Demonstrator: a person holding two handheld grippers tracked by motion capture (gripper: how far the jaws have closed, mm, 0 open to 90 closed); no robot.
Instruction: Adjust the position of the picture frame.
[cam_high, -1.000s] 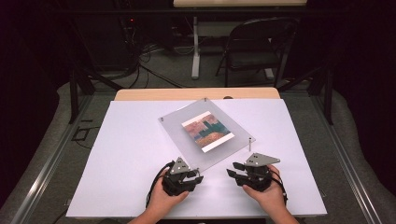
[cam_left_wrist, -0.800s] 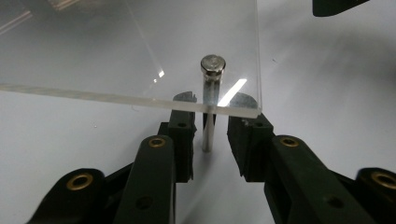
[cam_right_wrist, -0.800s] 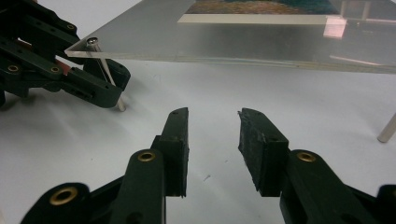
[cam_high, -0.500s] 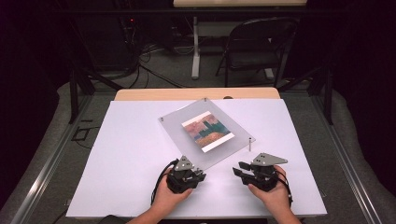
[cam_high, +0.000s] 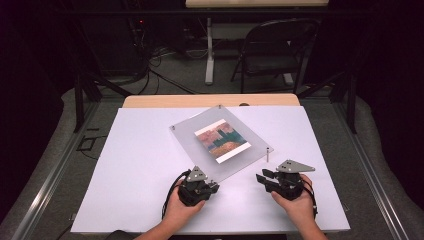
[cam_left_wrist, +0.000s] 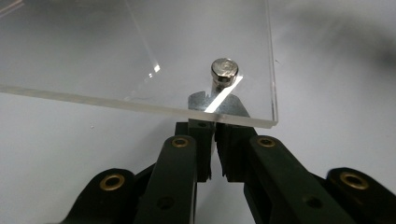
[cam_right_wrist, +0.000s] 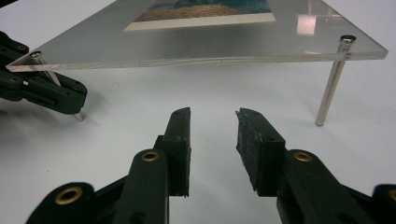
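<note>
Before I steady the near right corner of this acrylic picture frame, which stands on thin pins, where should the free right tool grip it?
Take the metal standoff pin under that corner, mid-shaft, coming in level from the near side. It stands upright and bare below the acrylic panel, so the right tool, jaws apart, can straddle it as the left tool does its pin.

A lab or studio: black curtains, floor cables (cam_high: 165, 80) (loose), 1 folding chair (cam_high: 272, 52), white table (cam_high: 140, 165).

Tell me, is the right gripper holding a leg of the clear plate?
No, the right gripper has its jaws apart around bare table, and the nearest leg of the plate stands off to one side.
</note>
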